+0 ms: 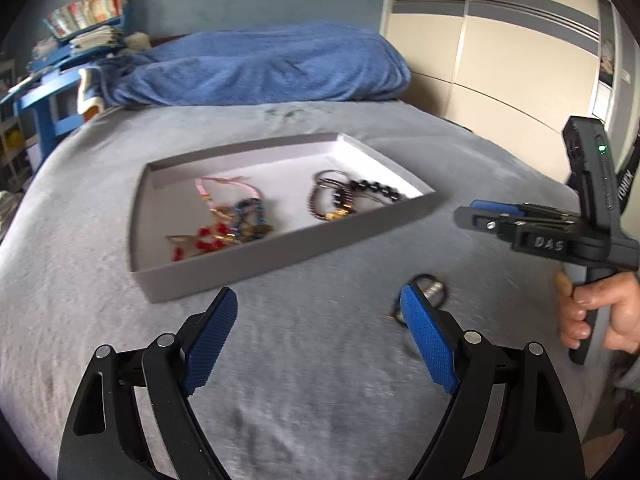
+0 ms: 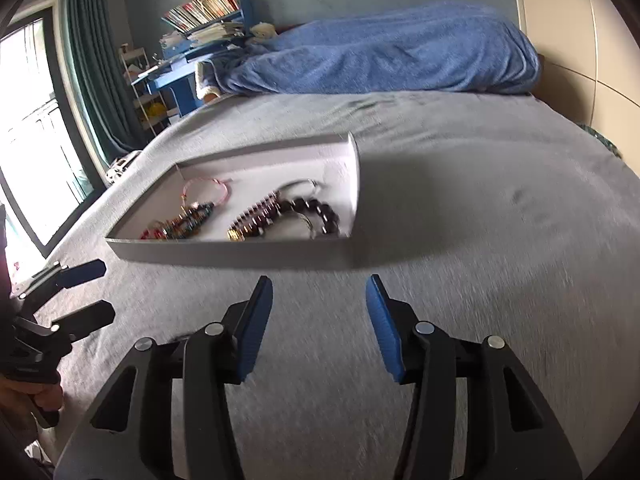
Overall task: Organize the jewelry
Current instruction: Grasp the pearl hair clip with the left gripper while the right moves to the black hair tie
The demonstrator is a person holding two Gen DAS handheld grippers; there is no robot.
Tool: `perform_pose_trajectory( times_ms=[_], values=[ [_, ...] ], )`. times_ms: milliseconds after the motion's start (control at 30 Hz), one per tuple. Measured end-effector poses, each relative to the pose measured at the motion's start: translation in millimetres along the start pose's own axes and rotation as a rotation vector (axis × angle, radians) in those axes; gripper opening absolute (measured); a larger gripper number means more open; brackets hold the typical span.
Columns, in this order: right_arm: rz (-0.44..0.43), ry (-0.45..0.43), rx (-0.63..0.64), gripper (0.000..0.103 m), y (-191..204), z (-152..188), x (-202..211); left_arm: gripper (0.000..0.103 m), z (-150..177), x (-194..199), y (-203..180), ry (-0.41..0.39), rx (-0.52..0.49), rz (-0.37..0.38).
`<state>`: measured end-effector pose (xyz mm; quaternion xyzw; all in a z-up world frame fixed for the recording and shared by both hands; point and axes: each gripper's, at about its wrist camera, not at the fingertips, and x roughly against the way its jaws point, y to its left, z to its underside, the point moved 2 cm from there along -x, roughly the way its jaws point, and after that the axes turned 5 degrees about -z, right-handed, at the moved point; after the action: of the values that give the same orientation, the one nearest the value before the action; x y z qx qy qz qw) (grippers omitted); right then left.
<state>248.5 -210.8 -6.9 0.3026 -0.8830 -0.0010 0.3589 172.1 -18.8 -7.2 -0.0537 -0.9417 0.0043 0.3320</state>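
- Where the grey bed [image 1: 320, 420] carries the work, a shallow grey tray [image 1: 280, 248] lies flat, its long axis running left to right in both views, one corner pointing away to the right.
- Inside the tray: colourful bracelets [image 1: 224, 220] at left, dark beaded bracelets [image 1: 344, 196] at right.
- A dark ring-shaped piece [image 1: 430, 292] lies on the bed outside the tray, just beside the near wall.
- Left gripper [image 1: 318, 340]: fingers wide, nothing between them.
- Right gripper [image 2: 320, 328]: fingers partly apart, nothing between them.
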Motion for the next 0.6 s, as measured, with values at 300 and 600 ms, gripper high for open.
perform_pose_trajectory(
  times_ms=[300,600],
  values=[
    [0.031,-0.006,-0.104,0.055,-23.0,23.9,10.8,0.074,2.4,-20.2,-38.0,0.064,-0.117,0.061],
    [0.024,0.005,-0.160,0.056,-28.7,33.2,11.0,0.033,-3.9,-30.5,-67.8,0.068,-0.237,0.113]
  ],
)
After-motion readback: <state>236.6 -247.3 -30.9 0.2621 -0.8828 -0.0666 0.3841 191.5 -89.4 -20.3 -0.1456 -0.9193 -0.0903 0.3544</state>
